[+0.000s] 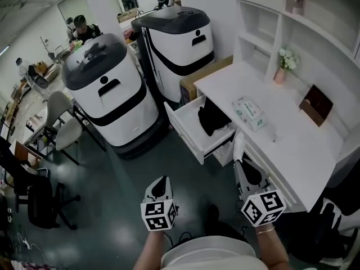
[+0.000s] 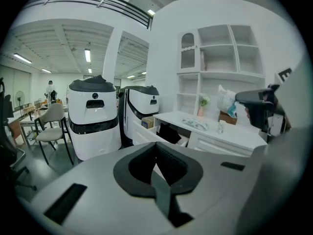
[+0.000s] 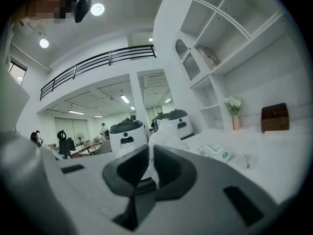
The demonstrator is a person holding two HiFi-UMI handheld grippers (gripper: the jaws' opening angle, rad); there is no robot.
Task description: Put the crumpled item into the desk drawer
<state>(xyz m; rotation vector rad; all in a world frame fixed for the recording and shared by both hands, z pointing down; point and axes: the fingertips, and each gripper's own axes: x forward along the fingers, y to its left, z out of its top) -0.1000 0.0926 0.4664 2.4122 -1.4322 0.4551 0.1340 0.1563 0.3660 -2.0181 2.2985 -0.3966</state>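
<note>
A white crumpled item [image 1: 239, 144] sticks up from my right gripper [image 1: 242, 165], which is shut on it just in front of the white desk [image 1: 292, 145]. In the right gripper view the same item [image 3: 165, 133] rises between the closed jaws of the right gripper [image 3: 152, 156]. The desk drawer [image 1: 188, 131] stands pulled out, ahead and left of that gripper, with a black cloth [image 1: 211, 117] inside. My left gripper [image 1: 162, 181] hangs over the floor, shut and holding nothing; in its own view, the left gripper [image 2: 156, 153] shows its jaws closed together.
Two big white-and-black machines [image 1: 109, 91] [image 1: 177, 38] stand beyond the drawer. On the desk lie a tissue pack [image 1: 248, 112], a pink vase with flowers [image 1: 283, 67] and a brown box [image 1: 315, 104]. Chairs [image 1: 62, 120] and tables fill the left side.
</note>
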